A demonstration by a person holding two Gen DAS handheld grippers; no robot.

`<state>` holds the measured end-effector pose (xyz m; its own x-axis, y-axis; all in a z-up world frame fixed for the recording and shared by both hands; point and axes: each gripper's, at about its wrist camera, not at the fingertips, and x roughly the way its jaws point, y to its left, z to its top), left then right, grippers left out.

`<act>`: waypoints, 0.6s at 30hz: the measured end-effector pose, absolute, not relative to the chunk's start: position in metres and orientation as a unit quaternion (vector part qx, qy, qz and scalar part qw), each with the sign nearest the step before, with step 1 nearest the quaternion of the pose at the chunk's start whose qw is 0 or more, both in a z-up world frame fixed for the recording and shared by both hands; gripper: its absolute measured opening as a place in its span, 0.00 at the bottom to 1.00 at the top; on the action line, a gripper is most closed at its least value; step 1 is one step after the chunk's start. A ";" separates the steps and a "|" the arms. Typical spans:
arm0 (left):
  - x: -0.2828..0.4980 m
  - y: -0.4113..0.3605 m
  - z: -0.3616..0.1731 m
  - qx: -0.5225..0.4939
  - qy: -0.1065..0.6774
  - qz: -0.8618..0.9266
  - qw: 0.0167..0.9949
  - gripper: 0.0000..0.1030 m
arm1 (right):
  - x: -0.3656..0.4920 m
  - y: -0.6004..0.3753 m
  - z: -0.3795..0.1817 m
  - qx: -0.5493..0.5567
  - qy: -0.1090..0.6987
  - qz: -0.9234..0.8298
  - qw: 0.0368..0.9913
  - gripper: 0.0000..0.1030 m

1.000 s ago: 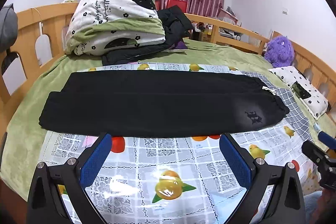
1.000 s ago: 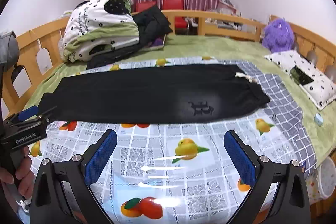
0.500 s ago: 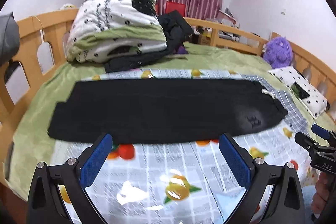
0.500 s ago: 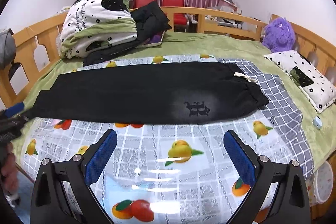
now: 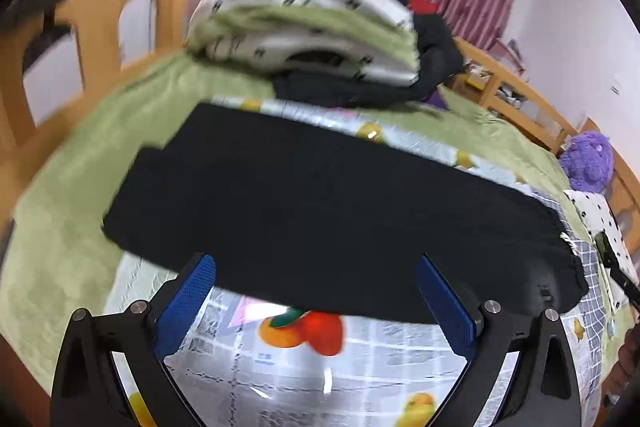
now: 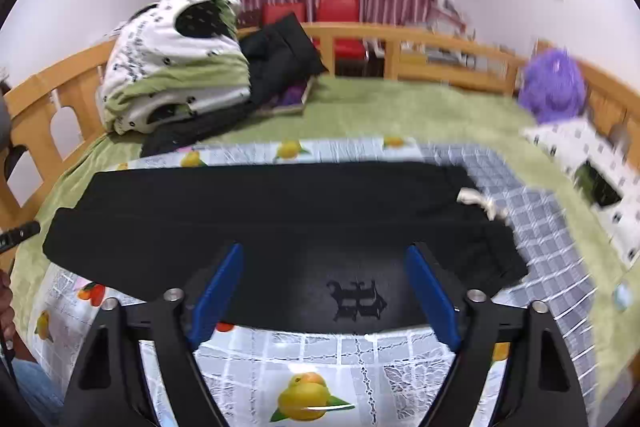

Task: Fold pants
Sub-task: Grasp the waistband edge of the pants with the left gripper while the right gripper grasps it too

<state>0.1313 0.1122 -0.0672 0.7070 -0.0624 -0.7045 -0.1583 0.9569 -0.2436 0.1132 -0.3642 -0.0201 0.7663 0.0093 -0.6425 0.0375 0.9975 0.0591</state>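
Black pants (image 5: 328,203) lie flat, folded lengthwise, on a fruit-print cloth (image 5: 360,367) on the bed, cuffs to the left, waistband with a white drawstring (image 6: 480,203) to the right. A dark logo (image 6: 356,301) sits near the waist. My left gripper (image 5: 316,267) is open, above the near edge of the leg end. My right gripper (image 6: 324,255) is open, above the near edge close to the logo. Both are empty.
A folded white-and-green quilt (image 6: 176,63) and dark clothes (image 6: 280,59) are piled at the back left. A wooden bed rail (image 6: 420,55) runs around the bed. A purple plush toy (image 6: 554,83) and a spotted pillow (image 6: 588,167) lie at the right.
Both grippers have moved forward toward the pants' near edge. The left one has swung toward the cuff end; the right one has closed in on the logo. Both stay open.
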 end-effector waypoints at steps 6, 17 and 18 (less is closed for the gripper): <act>0.131 0.148 -0.134 -0.191 0.401 0.046 0.895 0.89 | 0.123 -0.412 -0.085 0.101 0.426 -0.038 0.898 0.69; 0.144 0.177 -0.179 -0.280 0.422 0.056 0.860 0.79 | 0.134 -0.452 -0.146 0.244 0.452 -0.080 0.854 0.69; 0.145 0.177 -0.179 -0.279 0.423 0.058 0.860 0.79 | 0.138 -0.451 -0.151 0.249 0.454 -0.080 0.852 0.69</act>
